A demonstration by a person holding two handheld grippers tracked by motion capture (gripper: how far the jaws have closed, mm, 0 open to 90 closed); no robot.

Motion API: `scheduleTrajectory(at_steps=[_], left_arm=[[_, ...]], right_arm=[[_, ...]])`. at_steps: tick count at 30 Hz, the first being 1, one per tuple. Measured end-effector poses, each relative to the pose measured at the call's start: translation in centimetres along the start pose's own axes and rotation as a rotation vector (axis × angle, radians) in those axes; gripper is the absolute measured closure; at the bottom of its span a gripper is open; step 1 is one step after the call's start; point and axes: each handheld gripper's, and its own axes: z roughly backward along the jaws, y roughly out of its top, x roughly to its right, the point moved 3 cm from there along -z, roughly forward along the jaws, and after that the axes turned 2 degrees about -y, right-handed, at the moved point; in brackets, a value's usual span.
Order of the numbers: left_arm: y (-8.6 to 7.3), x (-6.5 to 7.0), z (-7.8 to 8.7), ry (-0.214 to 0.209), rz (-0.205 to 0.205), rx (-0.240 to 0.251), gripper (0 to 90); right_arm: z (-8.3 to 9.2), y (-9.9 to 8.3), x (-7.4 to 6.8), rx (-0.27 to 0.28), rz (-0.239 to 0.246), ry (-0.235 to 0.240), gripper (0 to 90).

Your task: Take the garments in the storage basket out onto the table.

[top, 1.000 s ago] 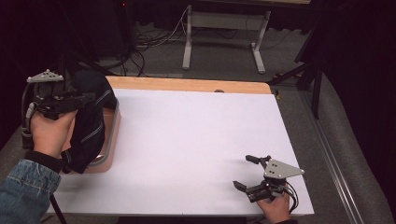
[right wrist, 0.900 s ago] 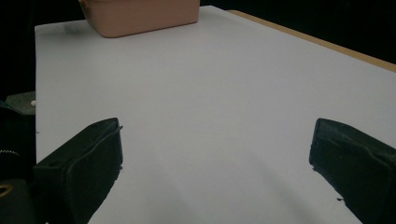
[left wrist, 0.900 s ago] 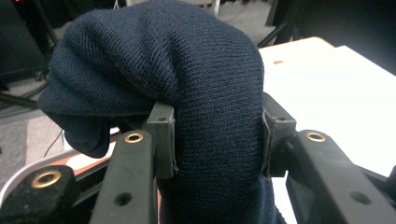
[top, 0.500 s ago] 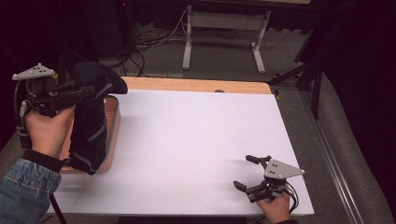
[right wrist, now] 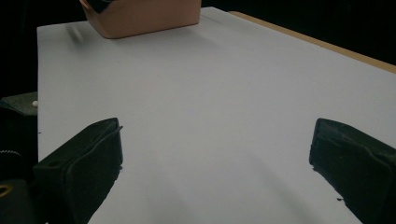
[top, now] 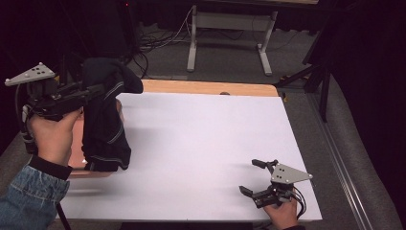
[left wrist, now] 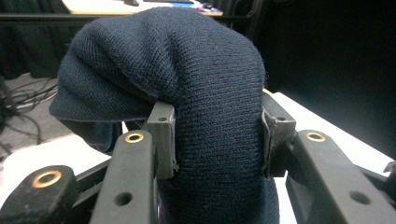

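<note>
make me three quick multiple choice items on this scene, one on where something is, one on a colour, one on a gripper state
1. Where does the pinkish-tan plastic bin sit on the white table?
A. at its left edge
B. in the middle
C. by the right gripper

2. What colour is the knitted cloth garment?
A. red
B. dark navy
C. white

3. How does the right gripper stand?
A. shut on the garment
B. shut on nothing
C. open, holding nothing

Key: 1 A, the high view shows the bin at the table's left edge, under the hanging garment. 2 B, the knit reads dark navy in the left gripper view. 3 C, its jaws stand wide apart over bare table, while the left gripper clamps the garment.
</note>
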Motion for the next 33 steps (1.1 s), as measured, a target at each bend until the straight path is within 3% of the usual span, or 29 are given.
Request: scheduleTrajectory(at_steps=[20,33], left_arm=[[1.3,4.5,-1.5,-0.157,-0.014,0.085,58.4],[1.0,6.9,-4.1,-0.239,-0.013,0.090,58.4]], right_arm=[[0.0,0.0,0.0,0.001,-0.001,0.002,3.2],[0.1,0.0,0.0,0.004,0.003,0.003,3.2]])
